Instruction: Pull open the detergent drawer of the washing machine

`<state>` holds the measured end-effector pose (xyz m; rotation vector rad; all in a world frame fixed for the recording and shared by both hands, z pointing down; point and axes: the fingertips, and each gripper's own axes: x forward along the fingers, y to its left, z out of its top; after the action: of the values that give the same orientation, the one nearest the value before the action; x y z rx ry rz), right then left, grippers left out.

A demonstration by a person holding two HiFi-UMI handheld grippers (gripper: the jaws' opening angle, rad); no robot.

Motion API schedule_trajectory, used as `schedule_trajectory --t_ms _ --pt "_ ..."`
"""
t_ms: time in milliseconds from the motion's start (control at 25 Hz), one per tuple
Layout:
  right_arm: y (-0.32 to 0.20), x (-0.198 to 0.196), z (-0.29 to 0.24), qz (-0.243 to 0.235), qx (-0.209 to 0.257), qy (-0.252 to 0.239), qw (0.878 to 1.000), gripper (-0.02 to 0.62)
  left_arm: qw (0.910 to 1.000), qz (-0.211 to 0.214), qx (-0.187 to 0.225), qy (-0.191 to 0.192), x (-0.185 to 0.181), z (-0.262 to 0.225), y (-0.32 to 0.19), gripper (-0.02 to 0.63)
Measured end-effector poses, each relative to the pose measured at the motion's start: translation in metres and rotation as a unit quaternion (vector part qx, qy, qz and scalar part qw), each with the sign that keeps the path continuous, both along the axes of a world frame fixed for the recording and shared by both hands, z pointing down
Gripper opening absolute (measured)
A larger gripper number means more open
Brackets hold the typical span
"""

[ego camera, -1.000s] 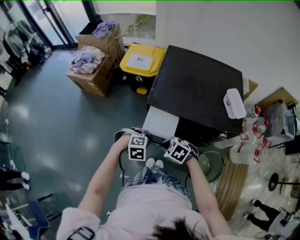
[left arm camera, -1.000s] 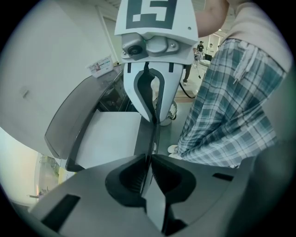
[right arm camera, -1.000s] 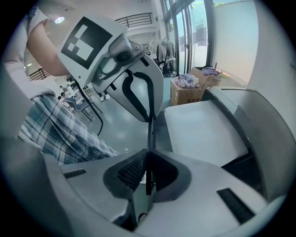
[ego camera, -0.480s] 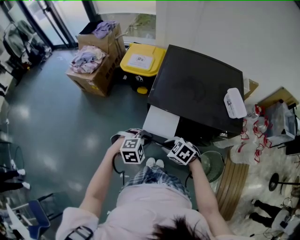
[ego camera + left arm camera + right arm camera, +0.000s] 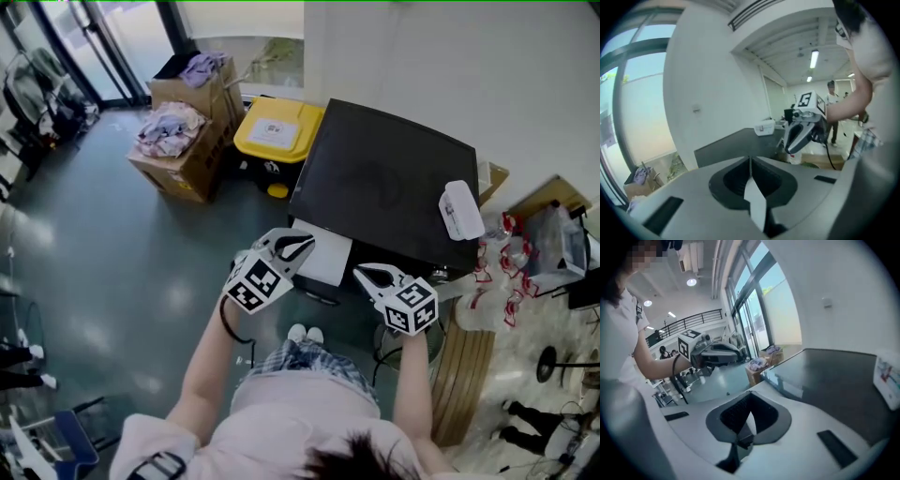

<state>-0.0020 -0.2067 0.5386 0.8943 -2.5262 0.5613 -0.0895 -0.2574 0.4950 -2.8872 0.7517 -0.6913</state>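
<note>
Hovering before the washing machine (image 5: pixel 384 187), left tongs (image 5: pixel 302 246) and right tongs (image 5: pixel 364 275) are tilting slightly down, just closing shut, empty.

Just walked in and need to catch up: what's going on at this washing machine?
A person stands at the washing machine with a gripper in each hand. The left gripper and right gripper are both shut and empty, held in front of the machine and touching nothing. A white panel, likely the detergent drawer, juts out from the machine's front.

left gripper (image 5: pixel 305 246) lifted, right gripper (image 5: pixel 364 274) lifted, seemingly apart
</note>
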Motion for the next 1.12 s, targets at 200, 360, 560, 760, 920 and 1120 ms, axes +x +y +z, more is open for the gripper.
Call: schedule_trajectory --t_ms 200,360,560,760,920,1120 --pt "-0.026 0.064 -0.06 0.131 0.103 -0.068 0.984 0.018 0.9907 -0.091 0.032 0.096 0.007 -0.05 -0.041 0.032" --pt "-0.03 0.117 -0.098 0.233 0.177 -0.114 0.95 0.018 0.9755 -0.142 0.045 0.162 0.009 -0.076 -0.059 0.031" --pt "-0.024 0.172 -0.126 0.335 0.233 -0.133 0.903 0.018 0.9649 -0.166 0.051 0.197 0.012 -0.087 -0.066 0.026" --pt "-0.015 0.208 -0.143 0.392 0.281 -0.118 0.868 0.018 0.9585 -0.18 0.051 0.215 0.013 -0.089 -0.068 0.026" --pt "-0.013 0.218 -0.146 0.403 0.295 -0.099 0.861 0.017 0.9591 -0.18 0.06 0.21 0.015 -0.09 -0.069 0.026" --pt "-0.013 0.224 -0.143 0.415 0.293 -0.083 0.857 0.015 0.9606 -0.175 0.061 0.207 0.017 -0.09 -0.071 0.026"
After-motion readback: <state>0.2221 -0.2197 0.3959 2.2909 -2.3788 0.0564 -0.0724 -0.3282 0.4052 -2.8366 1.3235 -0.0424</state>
